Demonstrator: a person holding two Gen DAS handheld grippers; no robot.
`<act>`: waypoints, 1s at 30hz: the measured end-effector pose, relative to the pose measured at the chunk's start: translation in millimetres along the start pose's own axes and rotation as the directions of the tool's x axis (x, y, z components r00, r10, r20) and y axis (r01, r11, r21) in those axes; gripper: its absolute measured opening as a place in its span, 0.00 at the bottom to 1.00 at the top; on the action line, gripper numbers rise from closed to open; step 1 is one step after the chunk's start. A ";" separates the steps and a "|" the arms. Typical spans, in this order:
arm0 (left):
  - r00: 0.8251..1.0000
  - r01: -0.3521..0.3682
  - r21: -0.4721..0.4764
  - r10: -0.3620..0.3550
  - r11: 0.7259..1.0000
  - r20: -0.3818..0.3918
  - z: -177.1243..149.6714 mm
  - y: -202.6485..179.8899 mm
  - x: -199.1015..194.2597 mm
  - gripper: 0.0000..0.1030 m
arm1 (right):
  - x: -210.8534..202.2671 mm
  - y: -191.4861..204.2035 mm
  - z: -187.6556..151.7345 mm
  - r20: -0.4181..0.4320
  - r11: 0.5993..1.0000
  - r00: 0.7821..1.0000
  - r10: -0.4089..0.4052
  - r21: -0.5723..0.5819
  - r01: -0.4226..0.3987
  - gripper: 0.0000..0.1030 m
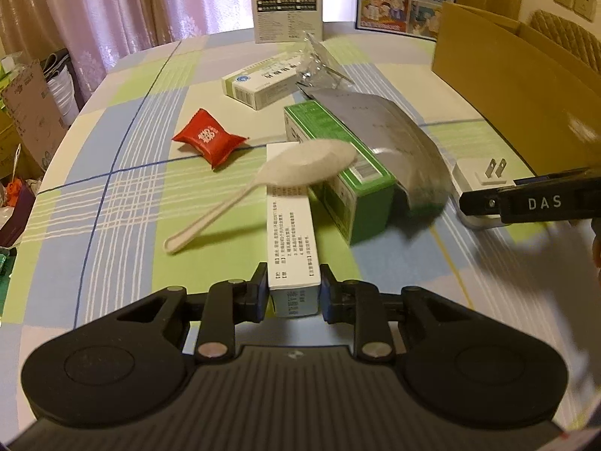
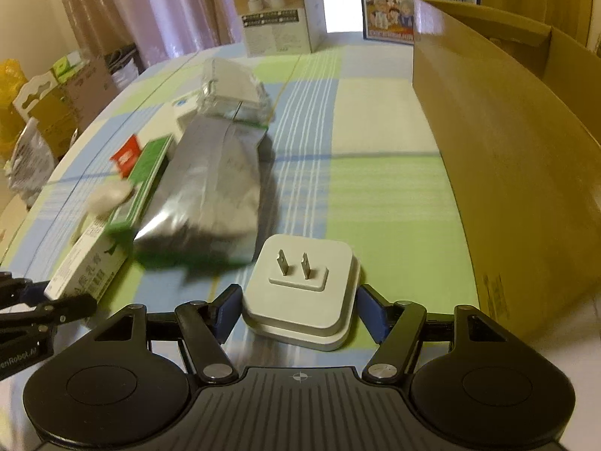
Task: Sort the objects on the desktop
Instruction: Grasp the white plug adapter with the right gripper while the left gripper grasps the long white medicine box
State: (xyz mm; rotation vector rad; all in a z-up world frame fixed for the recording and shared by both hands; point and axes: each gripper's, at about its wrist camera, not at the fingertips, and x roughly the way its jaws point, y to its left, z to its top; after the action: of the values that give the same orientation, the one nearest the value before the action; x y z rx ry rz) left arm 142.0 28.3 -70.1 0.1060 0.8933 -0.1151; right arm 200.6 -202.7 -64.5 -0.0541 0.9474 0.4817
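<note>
My left gripper [image 1: 295, 291] is shut on the near end of a long white box [image 1: 291, 225] lying on the checked cloth. A pale spoon [image 1: 308, 161] rests across that box and a green box [image 1: 338, 165]. A silver foil bag [image 1: 394, 131] leans over the green box. A red candy packet [image 1: 208, 139] lies to the left. My right gripper [image 2: 298, 310] is shut on a white plug adapter [image 2: 304, 274] with its prongs up. One finger [image 1: 533, 203] of the right gripper shows at the right edge of the left wrist view.
A large open cardboard box [image 2: 507, 150] stands along the right side. Behind the pile lie another white medicine box [image 1: 259, 82] and clear plastic packaging [image 1: 315, 64]. A printed product box [image 2: 278, 11] and a picture carton [image 2: 413, 0] stand at the far edge. Bags and cartons [image 1: 30, 112] sit beyond the left edge.
</note>
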 end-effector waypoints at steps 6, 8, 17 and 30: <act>0.999 0.030 0.028 -0.029 0.999 -0.039 -26.3 1.4 -30.8 0.21 | -27.8 7.7 -23.2 -0.015 1.000 1.000 0.003 -0.002 -0.003 0.60; 0.998 0.034 0.033 -0.032 0.999 -0.055 -34.3 0.2 -37.9 0.21 | -34.5 11.3 -28.0 0.005 1.000 1.000 -0.007 -0.014 0.007 0.60; 1.000 0.015 0.023 -0.014 1.000 -0.012 -27.5 2.3 -45.9 0.31 | -27.9 15.6 -27.7 0.016 0.999 0.999 -0.032 -0.037 0.032 0.75; 0.999 0.027 0.031 -0.026 0.999 -0.023 8.7 1.1 6.2 0.42 | -6.8 21.4 -27.6 0.016 0.995 0.997 -0.076 -0.065 0.077 0.66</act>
State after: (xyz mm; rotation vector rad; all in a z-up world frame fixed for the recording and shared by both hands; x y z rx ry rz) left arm 152.7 27.8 -69.5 0.1250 0.9159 -0.1529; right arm 167.2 -193.1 -72.0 -0.1457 0.9126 0.4417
